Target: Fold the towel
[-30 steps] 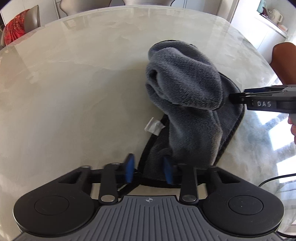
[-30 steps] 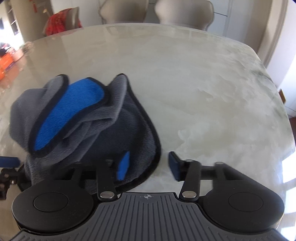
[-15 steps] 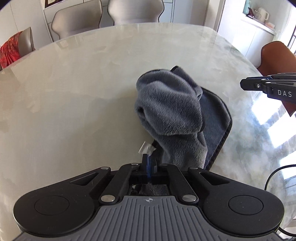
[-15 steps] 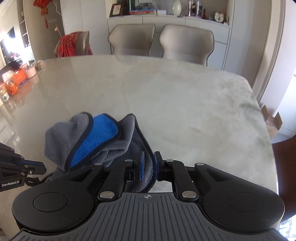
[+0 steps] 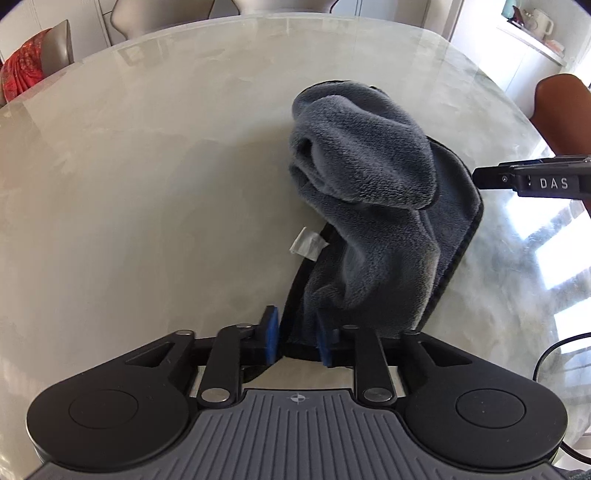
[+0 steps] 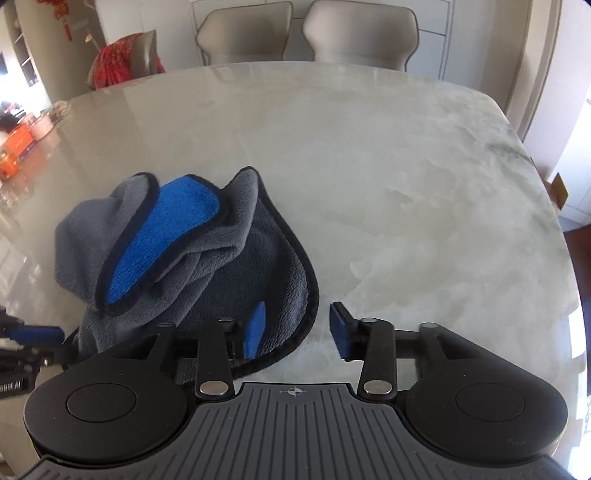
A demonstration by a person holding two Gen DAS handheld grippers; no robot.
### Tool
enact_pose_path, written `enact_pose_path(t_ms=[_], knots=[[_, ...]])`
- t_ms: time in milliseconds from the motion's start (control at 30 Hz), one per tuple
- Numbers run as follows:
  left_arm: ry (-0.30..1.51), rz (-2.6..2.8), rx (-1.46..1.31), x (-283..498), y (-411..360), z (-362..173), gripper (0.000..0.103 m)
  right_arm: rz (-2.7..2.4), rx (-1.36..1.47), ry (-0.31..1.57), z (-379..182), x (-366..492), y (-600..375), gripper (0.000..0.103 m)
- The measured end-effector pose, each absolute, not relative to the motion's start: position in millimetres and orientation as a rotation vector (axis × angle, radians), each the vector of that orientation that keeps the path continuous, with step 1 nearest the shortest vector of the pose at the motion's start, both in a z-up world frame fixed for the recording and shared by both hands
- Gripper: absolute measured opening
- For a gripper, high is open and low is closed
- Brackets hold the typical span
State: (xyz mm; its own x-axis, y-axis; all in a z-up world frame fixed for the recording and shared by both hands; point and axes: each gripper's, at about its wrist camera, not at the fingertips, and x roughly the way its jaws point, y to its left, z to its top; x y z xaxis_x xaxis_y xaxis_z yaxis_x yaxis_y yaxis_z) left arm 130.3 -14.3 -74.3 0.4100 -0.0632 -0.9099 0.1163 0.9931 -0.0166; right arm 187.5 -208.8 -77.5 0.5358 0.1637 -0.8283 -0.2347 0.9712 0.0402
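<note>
A grey towel (image 5: 373, 206) with black trim and a blue underside (image 6: 162, 236) lies crumpled in a heap on the marble table (image 5: 147, 184). A white label (image 5: 308, 242) sticks out at its left edge. My left gripper (image 5: 297, 338) is open, its jaws either side of the towel's near trimmed corner. My right gripper (image 6: 297, 330) is open, its left pad over the towel's near edge (image 6: 295, 317), its right pad over bare table. The right gripper's side shows in the left wrist view (image 5: 532, 181).
Beige chairs (image 6: 362, 33) stand at the table's far side, one with a red cloth (image 6: 118, 62). A brown chair (image 5: 561, 107) is at the right. Small items (image 6: 22, 140) sit at the table's far left. A black cable (image 5: 561, 350) lies near right.
Both grippers, shut on the towel's near edge half a second ago and lifted, are now lowered and open. The towel lies back on the table, released.
</note>
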Motion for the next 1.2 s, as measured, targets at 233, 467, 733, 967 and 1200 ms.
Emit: enact_pose_path(t_ms=[233,467,733,967,1200], knots=[[1.155,-0.081,0.055,142,-15,-81,0.057,0.206,-0.124,1.025,-86,205,-197,0.045],[1.165,-0.063,0.066,148,-13,-80,0.071,0.196,-0.149,1.056,-94,210,-186,0.048],[1.176,-0.051,0.051,151,-7,-79,0.079,0.192,-0.164,1.066,-98,211,-180,0.053],[1.171,-0.056,0.053,151,-6,-77,0.081,0.215,-0.134,1.049,-99,208,-185,0.055],[1.140,-0.114,0.053,146,-4,-73,0.059,0.297,-0.103,1.019,-98,199,-187,0.012]])
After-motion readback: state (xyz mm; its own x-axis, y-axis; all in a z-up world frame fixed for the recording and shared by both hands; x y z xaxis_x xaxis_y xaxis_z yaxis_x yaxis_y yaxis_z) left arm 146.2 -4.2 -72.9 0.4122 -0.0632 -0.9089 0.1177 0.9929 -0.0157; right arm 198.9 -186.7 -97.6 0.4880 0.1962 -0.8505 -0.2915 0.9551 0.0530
